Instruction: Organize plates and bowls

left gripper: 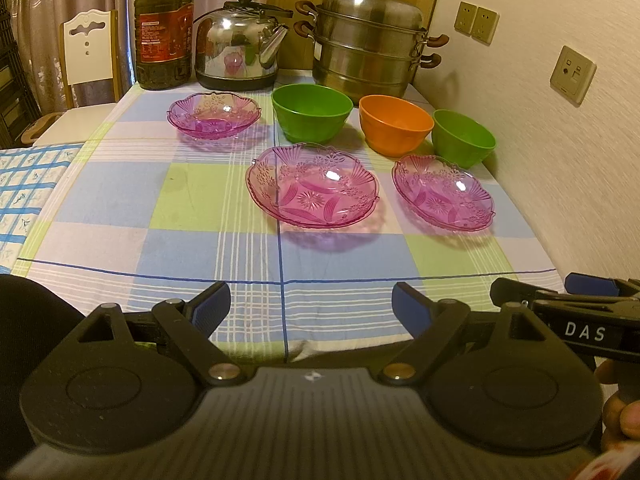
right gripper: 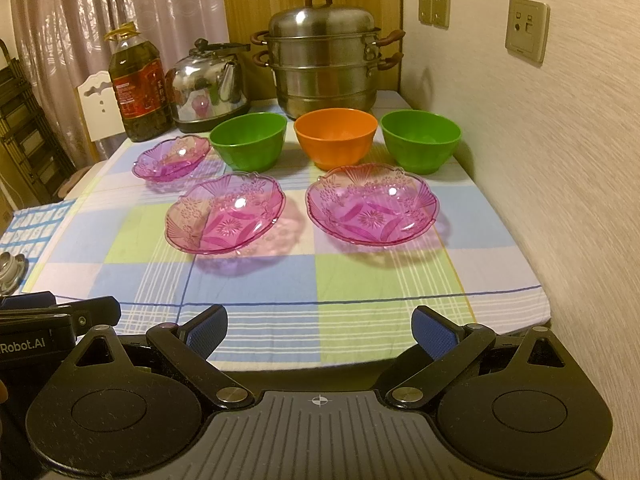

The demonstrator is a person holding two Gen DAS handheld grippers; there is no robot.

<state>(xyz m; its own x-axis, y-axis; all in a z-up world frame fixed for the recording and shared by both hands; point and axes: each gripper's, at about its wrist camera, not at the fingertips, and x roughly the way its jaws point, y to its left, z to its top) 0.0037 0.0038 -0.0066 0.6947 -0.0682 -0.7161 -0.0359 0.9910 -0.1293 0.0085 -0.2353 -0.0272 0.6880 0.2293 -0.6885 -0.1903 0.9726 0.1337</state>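
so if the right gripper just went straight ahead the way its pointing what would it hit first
Probably the pink plate nearer the wall, on the checked tablecloth. The right gripper is open and empty, and its line runs between the two near plates, slightly toward that one. Its height is unclear, so it might pass above to the orange bowl.

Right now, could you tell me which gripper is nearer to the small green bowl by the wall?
Right. The right gripper sits open at the near table edge, on the green bowl's side; the left gripper, also open, is beside it, farther from the wall.
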